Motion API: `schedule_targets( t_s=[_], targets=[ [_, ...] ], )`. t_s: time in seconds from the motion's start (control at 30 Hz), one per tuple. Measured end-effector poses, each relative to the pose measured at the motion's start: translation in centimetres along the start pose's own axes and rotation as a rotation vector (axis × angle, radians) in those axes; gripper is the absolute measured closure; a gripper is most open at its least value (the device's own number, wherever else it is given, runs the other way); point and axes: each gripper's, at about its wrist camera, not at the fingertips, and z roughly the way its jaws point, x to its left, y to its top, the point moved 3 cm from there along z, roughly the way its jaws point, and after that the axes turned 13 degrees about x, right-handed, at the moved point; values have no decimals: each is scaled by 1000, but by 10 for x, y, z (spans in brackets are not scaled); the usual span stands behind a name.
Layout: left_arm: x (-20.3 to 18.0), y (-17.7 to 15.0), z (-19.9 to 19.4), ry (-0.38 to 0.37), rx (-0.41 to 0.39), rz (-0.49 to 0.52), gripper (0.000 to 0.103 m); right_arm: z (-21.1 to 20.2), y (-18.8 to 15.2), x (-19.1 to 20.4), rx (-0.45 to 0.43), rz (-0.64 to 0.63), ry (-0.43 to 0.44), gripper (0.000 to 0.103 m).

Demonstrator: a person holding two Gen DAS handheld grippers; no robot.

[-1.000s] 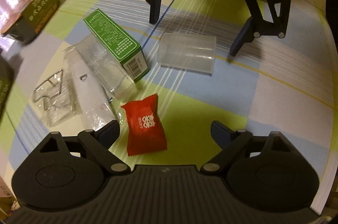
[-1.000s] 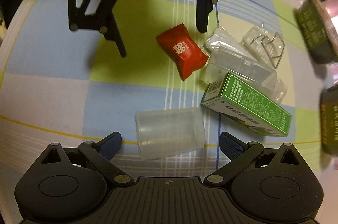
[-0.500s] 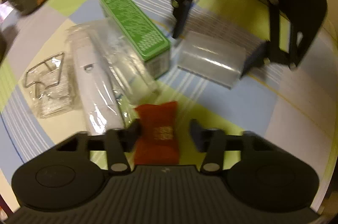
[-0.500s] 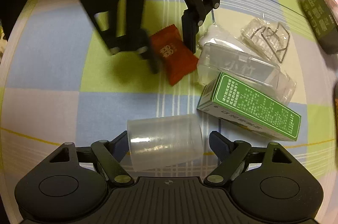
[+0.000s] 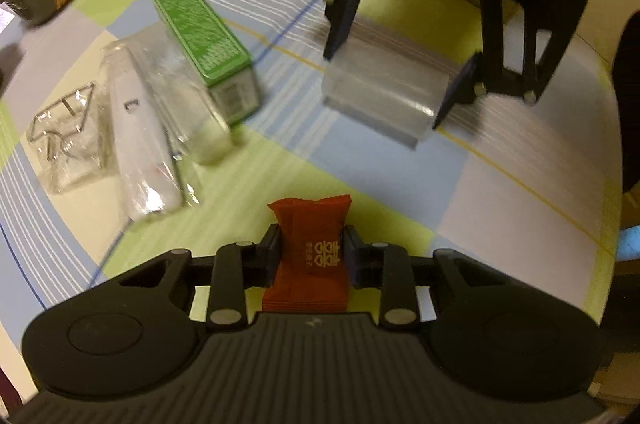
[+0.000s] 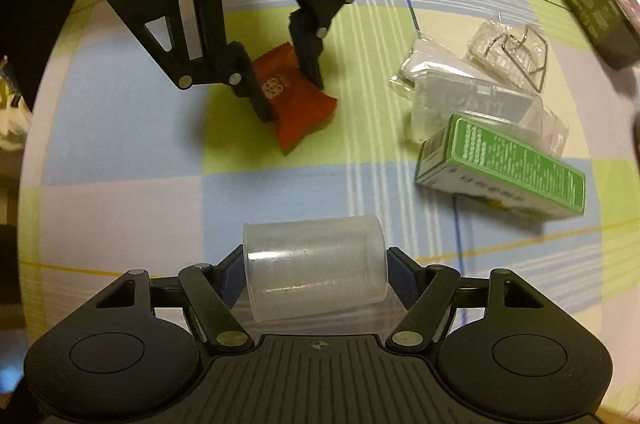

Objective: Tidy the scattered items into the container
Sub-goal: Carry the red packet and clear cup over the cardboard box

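Taking the green box (image 5: pixel 204 36) as the landmark and reading the left wrist view from left to right: a wire clip in a clear bag (image 5: pixel 66 140) lies farthest left of it on the checked tablecloth (image 5: pixel 520 192), then a white tube in clear wrap (image 5: pixel 140 152), then a clear plastic case (image 5: pixel 188 112) touching the box's left side. Below and to the right of the box, the left gripper (image 5: pixel 310 252) has its fingers pressed against both sides of a red candy packet (image 5: pixel 310 256), pinching it. Farther right of the box, apart from it, the clear plastic cup (image 5: pixel 380 92) lies on its side with the right gripper (image 5: pixel 394 64) astride it, one finger at each end and touching. In the right wrist view the same cup (image 6: pixel 316 268) sits between that gripper's fingers (image 6: pixel 232 278), gripped end to end.
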Motion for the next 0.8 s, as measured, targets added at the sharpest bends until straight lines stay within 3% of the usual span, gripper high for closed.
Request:
schedule_targets(
  t_s=[0.43, 0.8],
  targets=[
    [-62, -1, -45, 32, 53, 13, 76, -58, -54, 72, -33, 95, -60, 29],
    [-112, 28, -111, 78, -7, -4, 76, -140, -119, 101, -90, 246, -188, 29]
  ],
)
